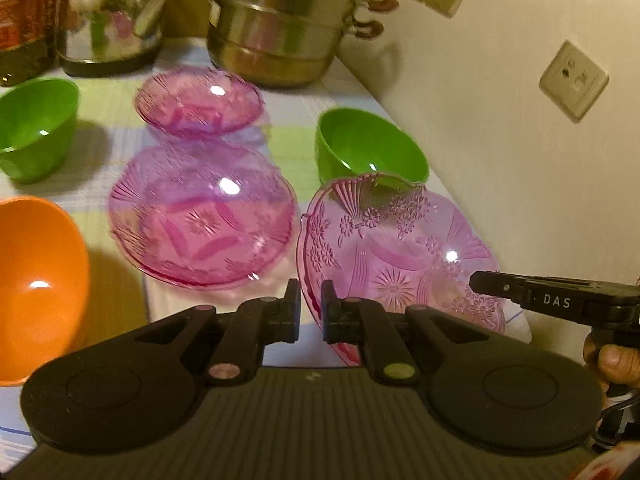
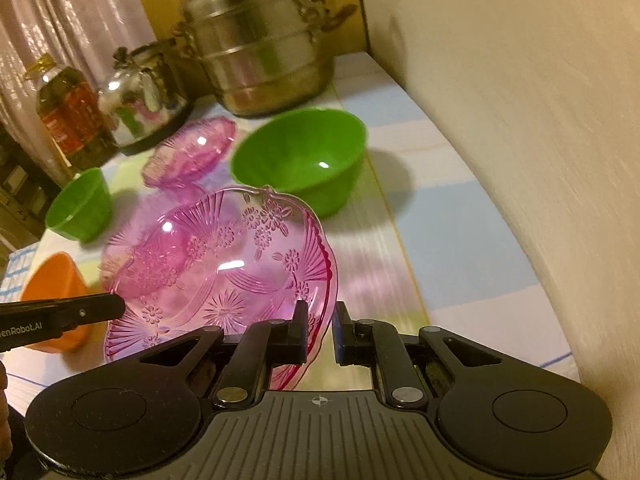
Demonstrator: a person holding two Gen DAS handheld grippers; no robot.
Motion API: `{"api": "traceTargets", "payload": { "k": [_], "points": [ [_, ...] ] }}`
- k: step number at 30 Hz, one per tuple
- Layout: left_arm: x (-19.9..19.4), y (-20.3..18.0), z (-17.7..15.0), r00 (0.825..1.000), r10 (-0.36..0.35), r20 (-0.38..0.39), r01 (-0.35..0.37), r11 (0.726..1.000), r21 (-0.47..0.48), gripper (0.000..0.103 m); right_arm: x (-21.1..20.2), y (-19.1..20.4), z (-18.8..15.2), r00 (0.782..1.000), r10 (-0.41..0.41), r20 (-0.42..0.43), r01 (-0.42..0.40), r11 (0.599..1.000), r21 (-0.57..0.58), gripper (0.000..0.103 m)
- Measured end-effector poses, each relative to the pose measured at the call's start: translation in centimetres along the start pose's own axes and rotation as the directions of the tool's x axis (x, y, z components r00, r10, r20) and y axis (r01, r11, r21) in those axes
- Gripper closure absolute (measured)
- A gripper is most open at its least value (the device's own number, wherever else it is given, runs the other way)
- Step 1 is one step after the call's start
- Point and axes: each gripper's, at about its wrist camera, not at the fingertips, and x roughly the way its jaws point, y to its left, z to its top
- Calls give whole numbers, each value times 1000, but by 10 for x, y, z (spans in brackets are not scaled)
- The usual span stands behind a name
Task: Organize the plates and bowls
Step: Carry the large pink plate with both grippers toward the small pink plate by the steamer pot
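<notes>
Striped cloth in pale blue, green and white covers the table (image 2: 460,248) that runs along a cream wall (image 1: 520,160) to our right. Our left gripper (image 1: 311,312) has its two fingers closed down to a narrow gap on the near left rim of a pink glass plate (image 1: 400,248), which tilts up off the cloth. Our right gripper (image 2: 321,330) pinches the same plate's rim on the opposite side, one finger inside the edge and one outside. Just left of the left gripper's tips lies a second pink plate (image 1: 202,216) flat on the cloth, and ahead of that a smaller pink dish (image 1: 199,100). Beyond the held plate, ahead of the right gripper, stands a green bowl (image 2: 300,160); another green bowl (image 1: 36,128) sits far ahead to the left. An orange bowl (image 1: 38,284) rests close at the left of the left gripper. At the far end of the table we see a stacked steel steamer pot (image 2: 256,44), a shiny kettle (image 2: 142,100) and an oil bottle (image 2: 66,112)
</notes>
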Motion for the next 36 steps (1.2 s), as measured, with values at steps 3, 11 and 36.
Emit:
{"api": "traceTargets", "payload": {
  "k": [3,11,36],
  "points": [
    [-16,6,7,999,23,23,-22,1000,-15,94,-5,15,10,1000,22,7,-22,1000,-8,91],
    [-46,24,43,993,68,92,-65,997,-32,94,-7,55,50,998,65,20,-64,997,-47,91],
    [73,158,168,970,198,139,-190,979,-72,95,182,134,170,995,77,63,-69,991,-115,91]
  ]
}}
